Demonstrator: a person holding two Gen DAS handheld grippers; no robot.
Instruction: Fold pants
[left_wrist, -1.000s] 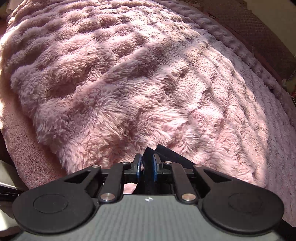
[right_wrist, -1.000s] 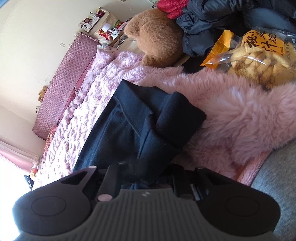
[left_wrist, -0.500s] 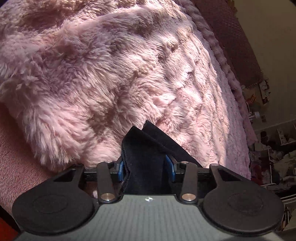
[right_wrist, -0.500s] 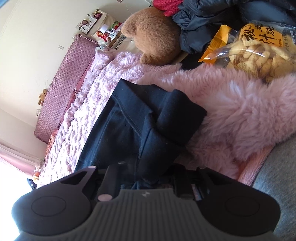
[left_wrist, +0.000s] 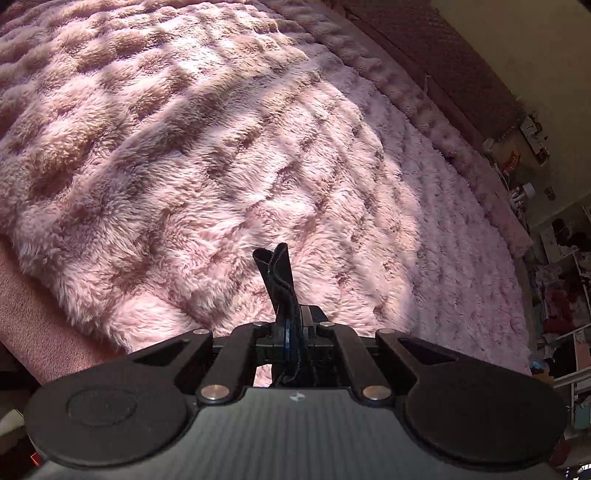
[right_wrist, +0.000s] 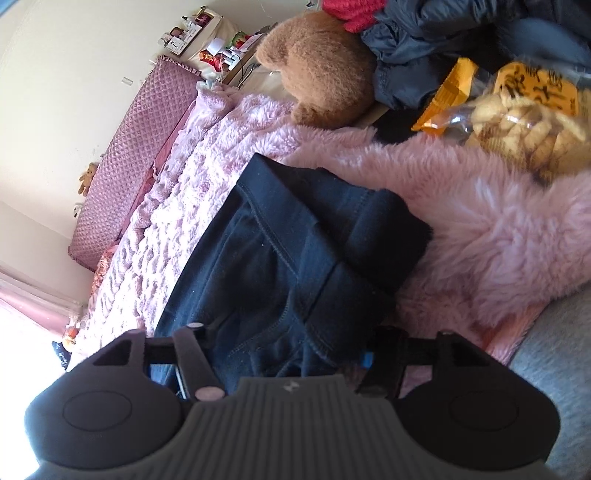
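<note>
Now, left gripper (left_wrist: 292, 325): its jaws have just closed, and they pinch a narrow strip of the dark pants (left_wrist: 280, 280); the strip stands up in front of the fingers, above the blanket.
Right gripper (right_wrist: 273, 363): its jaws have just been opening and now stand wide apart; the dark cloth lies between them, but the pads do not press on it.
Pants (right_wrist: 295, 251): dark blue or black, lying on the bed directly ahead of the right gripper, with one part folded over towards the right side; stitched seams show on the upper layer.
Blanket (left_wrist: 207, 155): pink and fluffy, it covers the bed under and ahead of both grippers.
Headboard (right_wrist: 136, 147): pink and quilted, far ahead and to the left of the right gripper, against the pale wall.
Plush toy (right_wrist: 321, 70): brown, beyond the pants, at the far edge of the blanket.
Snack bag (right_wrist: 517, 107): yellow and transparent, ahead and to the right of the right gripper, behind the raised blanket edge.
Dark jacket (right_wrist: 443, 44): heaped behind the snack bag and beside the plush toy.
</note>
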